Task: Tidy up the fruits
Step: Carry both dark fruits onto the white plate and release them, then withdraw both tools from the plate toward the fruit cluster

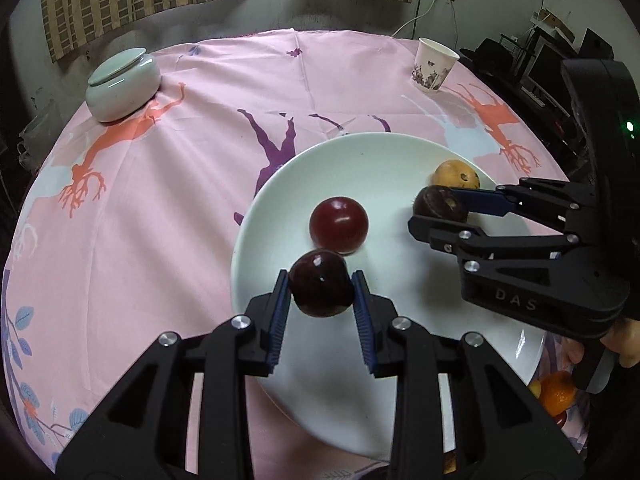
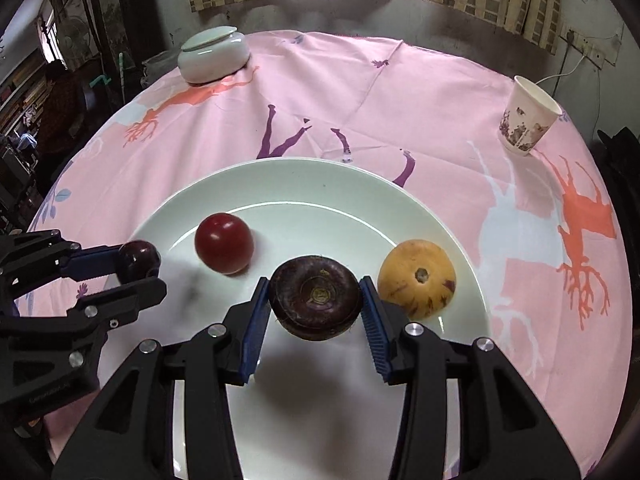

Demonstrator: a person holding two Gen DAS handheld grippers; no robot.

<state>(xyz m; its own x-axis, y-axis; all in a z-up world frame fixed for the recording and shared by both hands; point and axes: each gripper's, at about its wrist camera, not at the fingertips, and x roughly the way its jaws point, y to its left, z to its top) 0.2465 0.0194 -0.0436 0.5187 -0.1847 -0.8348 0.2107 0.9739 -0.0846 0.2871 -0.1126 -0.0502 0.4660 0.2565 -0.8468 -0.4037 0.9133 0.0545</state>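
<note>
On the pink printed tablecloth [image 2: 400, 92], a pale green lidded ceramic jar [image 2: 212, 56] sits at the far left with its lid on, so its contents cannot be seen. Nearer and toward the middle lies a wide white round plate [image 2: 304, 184]. A white paper cup with a dark floral print [image 2: 528, 116] stands at the far right, tilted by the lens; its inside is not visible.

Two fruits rest on the plate: a glossy red round plum [image 2: 224, 248] left of centre, and a yellow-orange round fruit with brown flecks [image 2: 416, 278] near the right rim.

The left gripper [image 1: 322, 292] is closed on a small dark maroon round plum [image 1: 322, 286], its blue ribbed pads [image 1: 280, 308] pressing each side. That plum hangs over the near left part of the plate, just short of the red plum; whether it touches the plate cannot be told.

The right gripper [image 2: 316, 300] is clamped on a dark purple flattened fruit with a ringed stem scar [image 2: 316, 296], held between its blue pads [image 2: 256, 320] above the plate, between the red plum and the yellow-orange fruit, just beside the latter.

Off the plate's near right edge, an orange citrus fruit [image 1: 558, 394] lies on the cloth.
</note>
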